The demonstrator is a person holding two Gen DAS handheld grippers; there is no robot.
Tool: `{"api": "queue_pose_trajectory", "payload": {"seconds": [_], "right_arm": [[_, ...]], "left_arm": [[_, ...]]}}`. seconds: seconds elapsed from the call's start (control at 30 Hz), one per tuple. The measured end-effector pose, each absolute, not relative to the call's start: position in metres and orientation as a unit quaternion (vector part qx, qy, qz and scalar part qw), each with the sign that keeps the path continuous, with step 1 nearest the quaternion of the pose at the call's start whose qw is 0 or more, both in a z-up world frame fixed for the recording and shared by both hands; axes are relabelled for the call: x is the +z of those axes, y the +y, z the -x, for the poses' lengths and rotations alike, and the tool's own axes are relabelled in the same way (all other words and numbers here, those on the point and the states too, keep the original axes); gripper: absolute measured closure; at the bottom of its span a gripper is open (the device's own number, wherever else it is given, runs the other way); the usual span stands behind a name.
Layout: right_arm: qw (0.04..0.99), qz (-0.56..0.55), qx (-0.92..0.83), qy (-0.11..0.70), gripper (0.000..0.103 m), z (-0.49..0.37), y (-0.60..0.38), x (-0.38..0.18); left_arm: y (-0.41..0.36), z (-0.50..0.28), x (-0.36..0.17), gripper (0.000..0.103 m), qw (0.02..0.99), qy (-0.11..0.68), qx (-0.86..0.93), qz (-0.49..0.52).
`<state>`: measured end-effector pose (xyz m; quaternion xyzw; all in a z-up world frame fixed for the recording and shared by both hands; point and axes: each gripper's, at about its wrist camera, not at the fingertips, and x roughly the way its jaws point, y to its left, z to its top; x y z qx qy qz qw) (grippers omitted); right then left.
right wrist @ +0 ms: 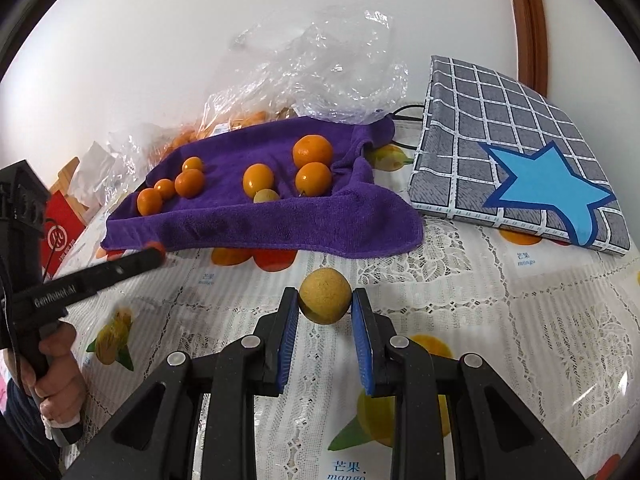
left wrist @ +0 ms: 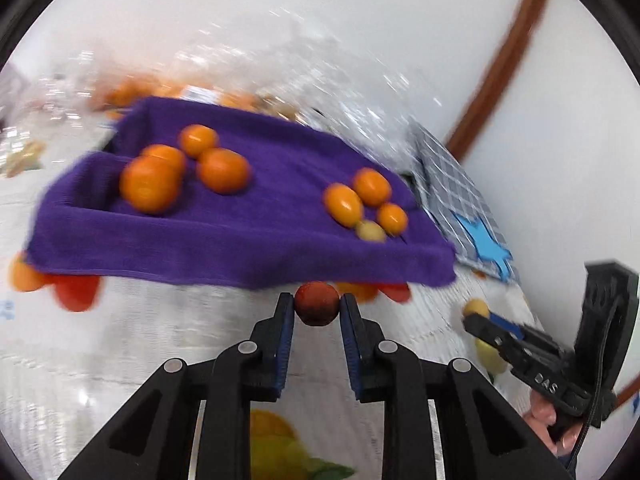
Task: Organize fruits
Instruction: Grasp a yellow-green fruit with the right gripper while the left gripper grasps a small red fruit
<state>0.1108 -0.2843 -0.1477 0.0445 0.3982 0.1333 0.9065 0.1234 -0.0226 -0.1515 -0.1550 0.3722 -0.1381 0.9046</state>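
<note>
A purple towel (left wrist: 248, 236) (right wrist: 280, 220) covers a tray on the table, with several oranges (left wrist: 150, 186) (right wrist: 312, 152) and one small yellow-green fruit (left wrist: 371, 231) (right wrist: 266, 196) on it. My left gripper (left wrist: 317, 306) is shut on a small dark red fruit (left wrist: 317, 304) just in front of the towel's near edge; it also shows at the left of the right wrist view (right wrist: 156, 254). My right gripper (right wrist: 325, 300) is shut on a small yellow fruit (right wrist: 325, 300), above the tablecloth short of the towel; it also shows at the right of the left wrist view (left wrist: 476, 314).
A grey checked box with a blue star (right wrist: 520, 168) (left wrist: 460, 200) lies right of the towel. Crumpled clear plastic bags (right wrist: 320, 64) with more oranges sit behind it against the white wall. A red packet (right wrist: 60, 236) lies at the left. The lace tablecloth (right wrist: 480, 300) has fruit prints.
</note>
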Motion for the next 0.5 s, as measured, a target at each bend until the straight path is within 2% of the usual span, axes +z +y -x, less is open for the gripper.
{"api": "queue_pose_trajectory", "payload": {"seconds": [0.27,0.5], "right_arm": [[0.908,-0.041,0.136,0.393,0.076,-0.108,-0.282,-0.146],[0.909,-0.05,0.144,0.387,0.076,-0.106,-0.283,-0.145]], "left_arm": [[0.02,-0.114,-0.144,0.08,0.922,0.33,-0.043,0.197],[0.021,-0.113,-0.14,0.08,0.927,0.32,-0.036,0.193]]}}
